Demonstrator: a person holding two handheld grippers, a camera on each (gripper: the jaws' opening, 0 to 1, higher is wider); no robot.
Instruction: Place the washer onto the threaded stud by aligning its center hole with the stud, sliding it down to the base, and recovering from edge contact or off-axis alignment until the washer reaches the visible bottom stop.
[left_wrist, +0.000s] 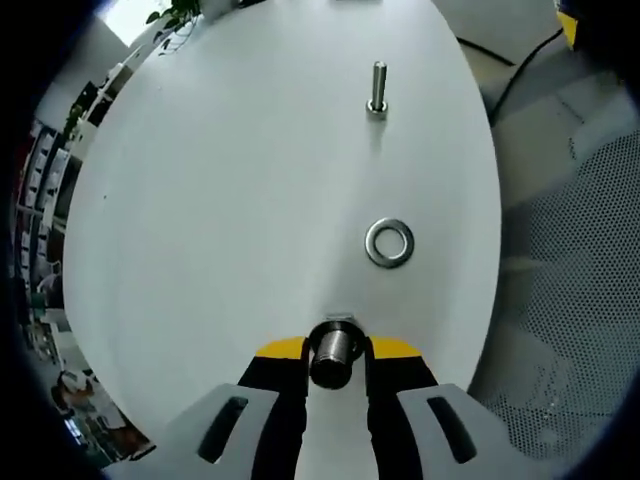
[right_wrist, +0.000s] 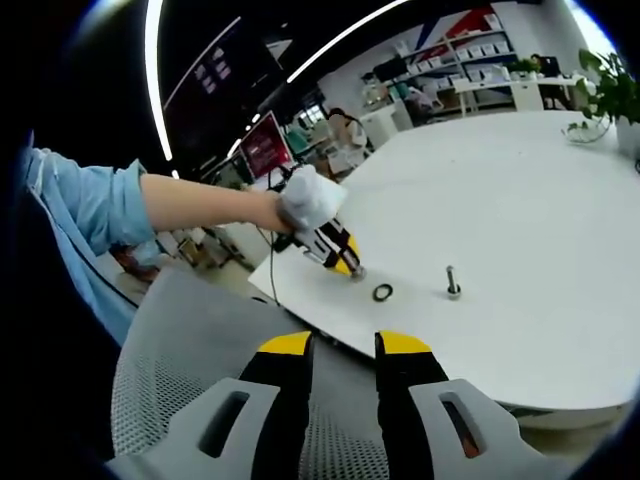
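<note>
A steel washer (left_wrist: 389, 243) lies flat on the white table (left_wrist: 220, 220), just ahead of my left gripper (left_wrist: 336, 362). That gripper is shut on a short threaded stud (left_wrist: 334, 350) standing on the table near its edge. In the right gripper view, a gloved hand holds the left gripper (right_wrist: 354, 270) down at the stud, with the washer (right_wrist: 382, 292) beside it. My right gripper (right_wrist: 343, 352) hovers off the table (right_wrist: 520, 200), over a chair, open with nothing between its fingers.
A second bolt (left_wrist: 377, 90) stands upright farther along the table, past the washer, and shows as the bolt (right_wrist: 452, 282) in the right gripper view. A grey mesh chair (right_wrist: 190, 350) sits by the table's edge, and its mesh (left_wrist: 580, 300) lies to the right. A black cable (left_wrist: 520, 60) runs beyond.
</note>
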